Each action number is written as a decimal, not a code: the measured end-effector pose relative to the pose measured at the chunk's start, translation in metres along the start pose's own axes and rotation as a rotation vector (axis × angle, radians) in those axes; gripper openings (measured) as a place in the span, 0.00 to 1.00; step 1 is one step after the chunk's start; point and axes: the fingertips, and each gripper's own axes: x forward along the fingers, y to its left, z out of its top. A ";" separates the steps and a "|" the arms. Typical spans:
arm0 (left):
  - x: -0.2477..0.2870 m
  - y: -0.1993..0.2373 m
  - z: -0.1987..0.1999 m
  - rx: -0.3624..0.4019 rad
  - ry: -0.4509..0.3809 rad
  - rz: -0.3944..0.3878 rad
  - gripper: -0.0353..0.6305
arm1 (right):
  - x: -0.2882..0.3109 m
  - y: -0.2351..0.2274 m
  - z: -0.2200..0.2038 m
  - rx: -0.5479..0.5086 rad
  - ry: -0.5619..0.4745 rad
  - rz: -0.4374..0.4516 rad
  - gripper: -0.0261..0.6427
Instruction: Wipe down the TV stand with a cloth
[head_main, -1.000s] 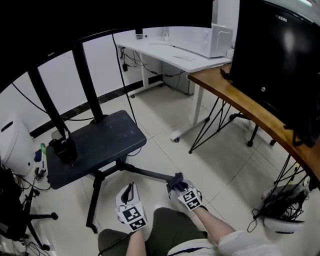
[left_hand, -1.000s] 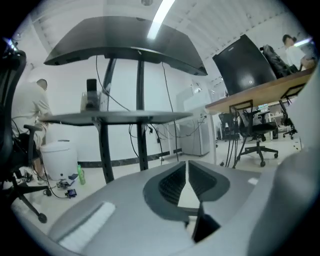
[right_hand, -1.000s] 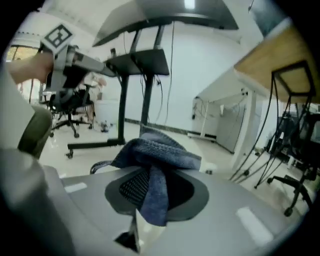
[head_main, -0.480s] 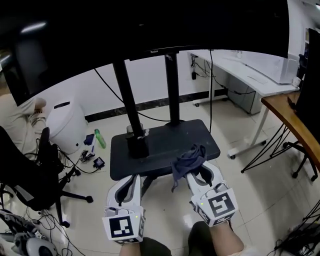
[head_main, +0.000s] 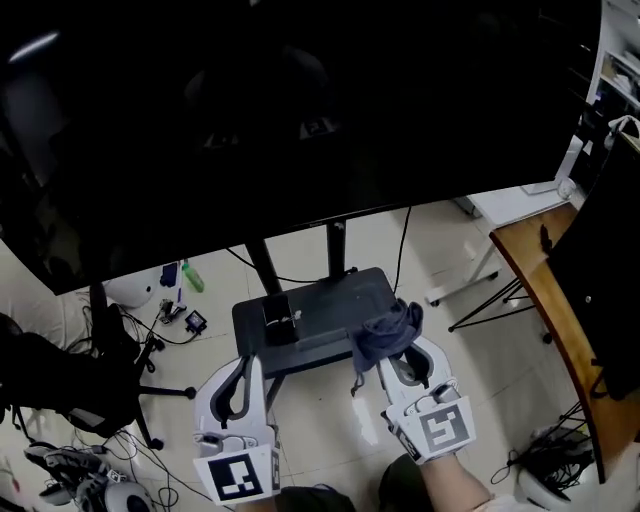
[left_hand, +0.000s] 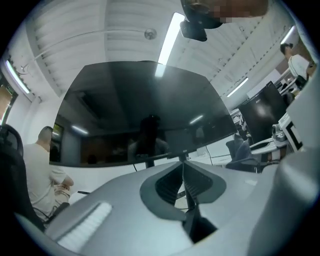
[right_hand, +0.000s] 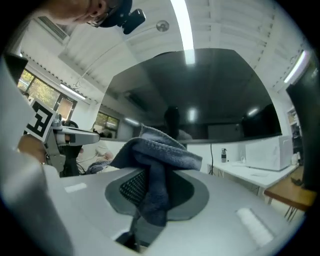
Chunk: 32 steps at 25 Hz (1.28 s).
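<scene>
The dark blue cloth is seen at lower centre, clamped between the jaws of the right tool and draped over their tips, by the right edge of the TV stand base. The left tool, at lower left, is held with jaws together and nothing between them.

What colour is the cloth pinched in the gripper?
Dark bluish grey. The cloth shows best in the right gripper view.

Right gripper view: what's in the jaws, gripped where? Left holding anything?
Right gripper is shut on the blue cloth, pinched at a bunched fold; the rest drapes over the jaws. Left gripper is shut, empty.
</scene>
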 end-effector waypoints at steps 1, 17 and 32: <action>-0.003 0.006 0.032 -0.006 0.005 0.009 0.46 | -0.003 -0.001 0.031 0.012 0.030 -0.001 0.17; -0.156 0.039 0.466 -0.108 0.179 -0.030 0.46 | -0.147 0.044 0.518 -0.010 -0.012 0.076 0.17; -0.314 0.041 0.554 -0.108 0.124 -0.009 0.46 | -0.285 0.127 0.621 -0.027 -0.114 0.081 0.17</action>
